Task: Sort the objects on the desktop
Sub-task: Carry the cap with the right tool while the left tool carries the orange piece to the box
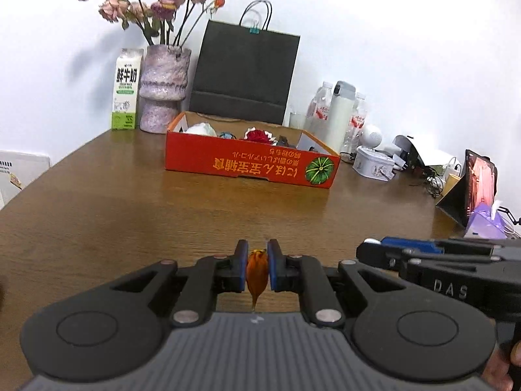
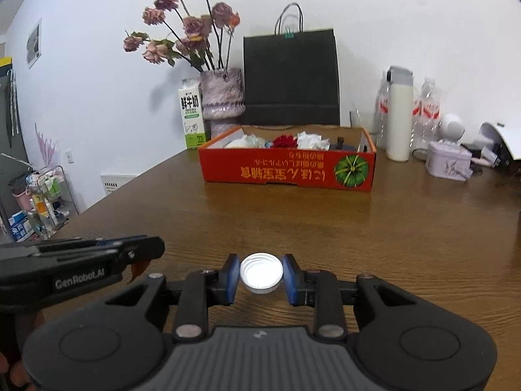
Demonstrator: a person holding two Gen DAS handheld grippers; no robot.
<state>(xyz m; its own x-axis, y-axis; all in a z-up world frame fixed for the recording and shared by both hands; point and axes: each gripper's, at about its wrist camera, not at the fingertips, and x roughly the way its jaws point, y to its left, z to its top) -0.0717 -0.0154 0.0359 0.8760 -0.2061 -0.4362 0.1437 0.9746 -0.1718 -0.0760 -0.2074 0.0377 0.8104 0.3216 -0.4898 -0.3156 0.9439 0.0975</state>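
My left gripper (image 1: pixel 257 262) is shut on a small orange leaf-like piece (image 1: pixel 257 272) that hangs down between its blue pads, above the brown table (image 1: pixel 130 202). My right gripper (image 2: pixel 261 272) is shut on a white round lid (image 2: pixel 261 273), held with its hollow side facing the camera. Ahead of both stands the red cardboard box (image 1: pixel 250 166) (image 2: pixel 286 169), open on top, with crumpled white paper, a red flower and other small things inside. Each gripper shows at the side of the other's view: the right gripper (image 1: pixel 374 251) to the right, the left gripper (image 2: pixel 143 254) to the left.
Behind the box stand a milk carton (image 1: pixel 125 89), a vase of dried roses (image 1: pixel 164 91) and a black paper bag (image 1: pixel 244 75). To the right are plastic bottles (image 1: pixel 335 110), a white tin (image 1: pixel 373 164), a tissue pack (image 1: pixel 485 224) and cables. A storage rack (image 2: pixel 42 202) stands off the table's left edge.
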